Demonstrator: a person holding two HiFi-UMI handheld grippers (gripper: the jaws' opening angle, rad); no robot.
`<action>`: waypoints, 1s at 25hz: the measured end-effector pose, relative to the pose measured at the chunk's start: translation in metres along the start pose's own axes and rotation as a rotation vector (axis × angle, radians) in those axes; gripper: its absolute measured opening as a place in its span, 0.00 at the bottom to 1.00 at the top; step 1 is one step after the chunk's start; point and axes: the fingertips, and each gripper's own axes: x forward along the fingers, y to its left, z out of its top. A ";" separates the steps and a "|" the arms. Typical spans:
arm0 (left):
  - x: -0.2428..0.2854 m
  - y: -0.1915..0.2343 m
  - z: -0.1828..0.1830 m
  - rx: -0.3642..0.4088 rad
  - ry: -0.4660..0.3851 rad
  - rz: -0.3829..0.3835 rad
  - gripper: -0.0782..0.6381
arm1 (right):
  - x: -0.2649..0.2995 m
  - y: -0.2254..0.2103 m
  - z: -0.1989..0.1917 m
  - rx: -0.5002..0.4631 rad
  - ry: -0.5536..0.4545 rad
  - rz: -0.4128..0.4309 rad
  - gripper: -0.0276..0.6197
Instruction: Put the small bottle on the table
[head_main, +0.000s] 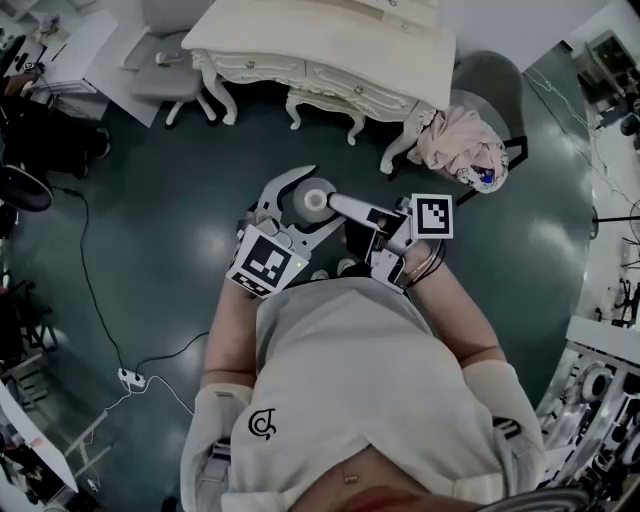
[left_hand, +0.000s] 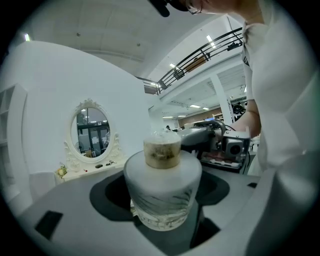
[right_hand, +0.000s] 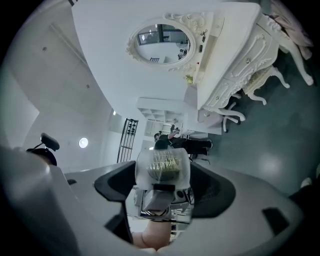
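The small bottle (head_main: 314, 198) has a frosted white body and a gold neck under a clear cap. I hold it in front of my chest, above the dark floor. My left gripper (head_main: 305, 205) is shut on its body (left_hand: 161, 187), one jaw on each side. From the right, my right gripper (head_main: 338, 205) reaches its top end (right_hand: 162, 169) and is closed on it, both pads touching. The white ornate dressing table (head_main: 330, 40) stands ahead of me, well apart from the bottle. Its oval mirror (right_hand: 162, 42) shows in the right gripper view.
A white ornate stool (head_main: 325, 105) stands under the table's front. A chair with pink cloth (head_main: 462, 142) on it is at the table's right end. A grey office chair (head_main: 165, 50) is at the left. A cable and power strip (head_main: 130, 378) lie on the floor, left.
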 end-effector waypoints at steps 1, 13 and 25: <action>-0.001 0.001 0.000 -0.004 -0.001 0.000 0.60 | 0.001 0.000 0.000 0.001 -0.003 -0.005 0.58; 0.012 0.036 -0.023 -0.057 0.023 0.007 0.60 | 0.023 -0.025 0.027 0.041 0.012 -0.034 0.58; 0.084 0.173 -0.047 -0.052 0.053 0.053 0.60 | 0.088 -0.063 0.162 0.047 0.037 -0.009 0.58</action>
